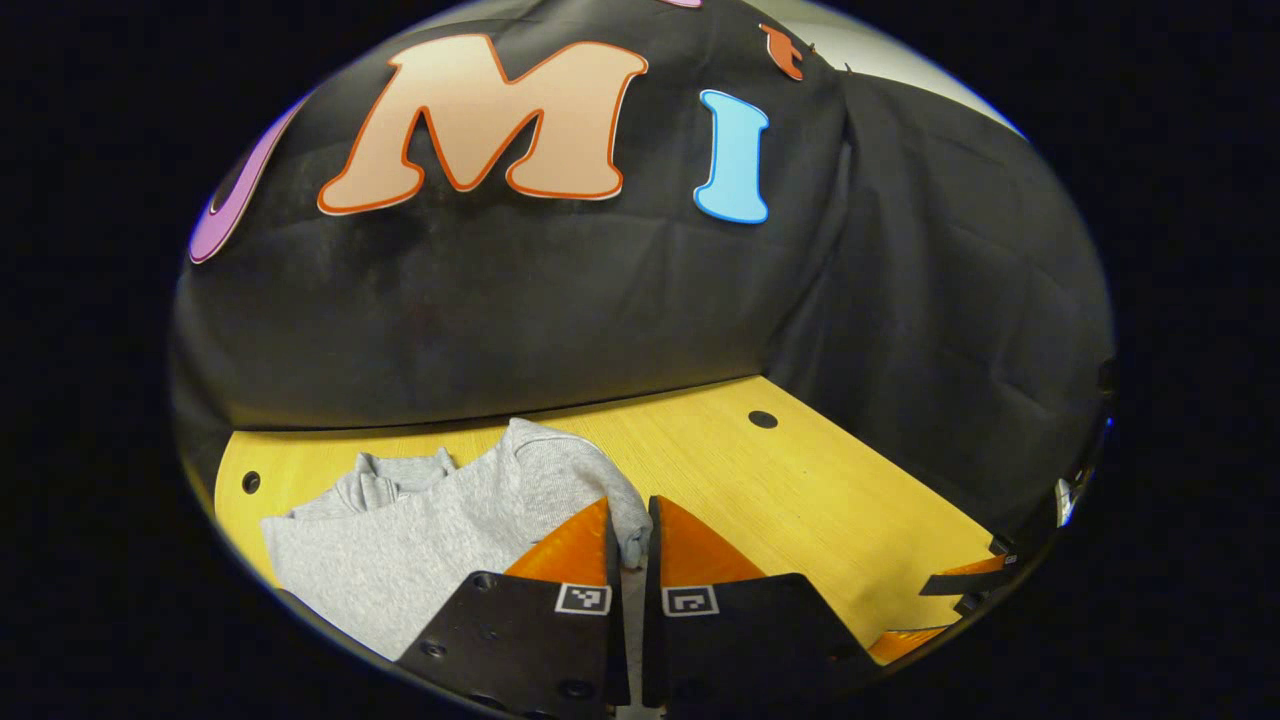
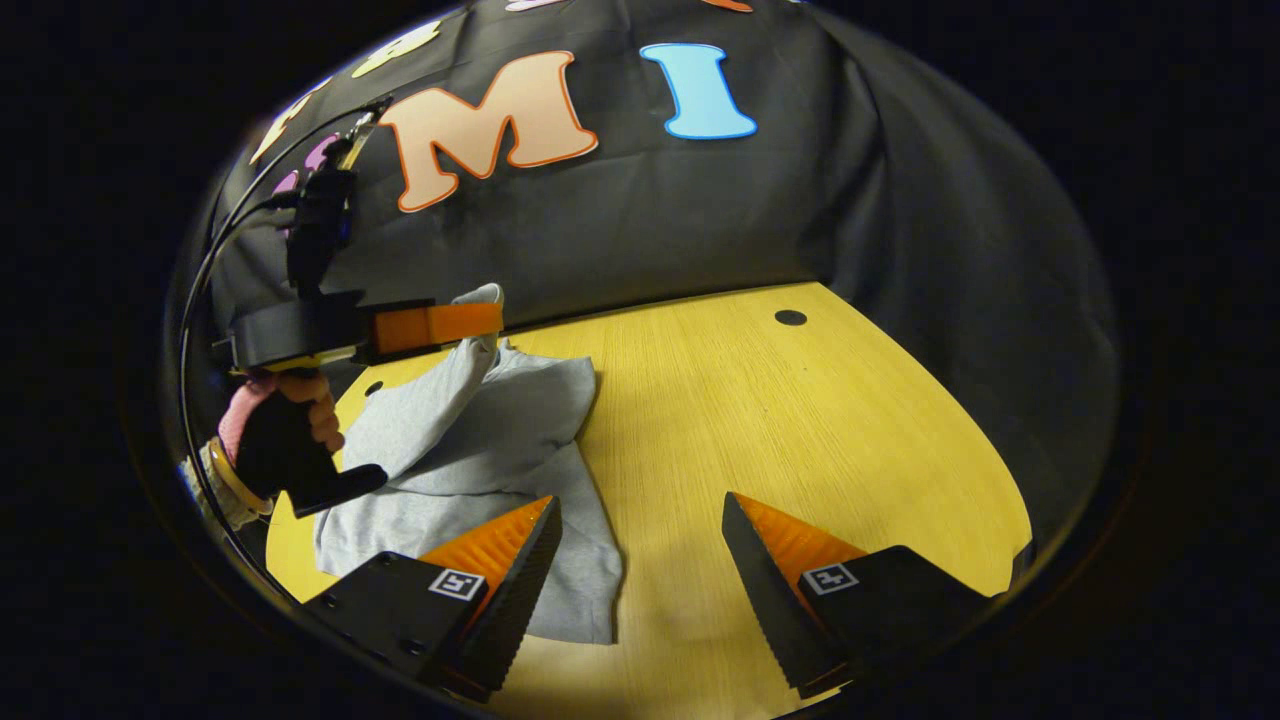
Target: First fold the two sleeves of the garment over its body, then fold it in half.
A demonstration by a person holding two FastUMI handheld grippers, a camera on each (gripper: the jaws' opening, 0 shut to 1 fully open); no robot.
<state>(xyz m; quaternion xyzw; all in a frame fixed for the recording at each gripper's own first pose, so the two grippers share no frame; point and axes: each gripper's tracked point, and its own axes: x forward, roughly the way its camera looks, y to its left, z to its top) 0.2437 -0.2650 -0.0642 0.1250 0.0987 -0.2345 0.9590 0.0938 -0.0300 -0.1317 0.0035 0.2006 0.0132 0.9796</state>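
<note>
The left hand-held gripper [image 1: 630,520] is closed on a fold of the grey sweatshirt [image 1: 420,540], its two fingers pressed together with the cloth pinched between the tips. In the right gripper view the same left hand-held gripper [image 2: 480,320] holds that sleeve lifted above the table [image 2: 800,420], and a hand [image 2: 285,410] grips its handle. The sweatshirt [image 2: 490,430] lies crumpled on the left part of the wooden table, its collar toward the back wall. The right hand-held gripper [image 2: 640,530] is open, fingers spread wide, one fingertip over the sweatshirt's near hem and the other above bare wood. Small square black-and-white markers sit on the gripper bodies; no wording can be read on them. The table's right half is bare up to its far edge, with a round hole [image 2: 790,317] near the back.
</note>
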